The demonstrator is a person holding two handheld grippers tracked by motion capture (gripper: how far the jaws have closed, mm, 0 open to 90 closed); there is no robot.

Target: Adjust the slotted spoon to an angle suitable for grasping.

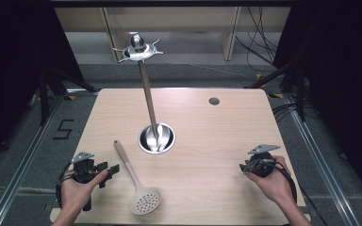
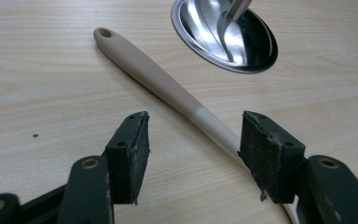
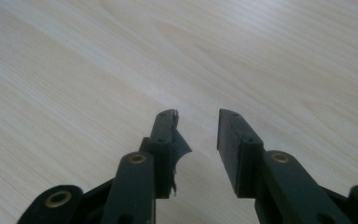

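Note:
A beige slotted skimmer (image 1: pixel 139 188) lies on the wooden table (image 1: pixel 207 127), its perforated head near the front edge and its handle (image 2: pixel 154 79) running back toward the steel stand. My left gripper (image 1: pixel 109 172) is at the front left, pointing right at the handle; its jaws stand open and the handle passes between them, with no pad pressing on it (image 2: pixel 193 140). My right gripper (image 1: pixel 245 167) rests at the front right over bare wood, jaws a little apart and empty (image 3: pixel 196 128).
A steel utensil stand rises from a round dish base (image 1: pixel 157 138) at the table's middle, its pole (image 1: pixel 147 92) leaning back to a hooked crown (image 1: pixel 137 47). A small cable hole (image 1: pixel 214 100) sits at the back right. Cables lie on the floor beyond.

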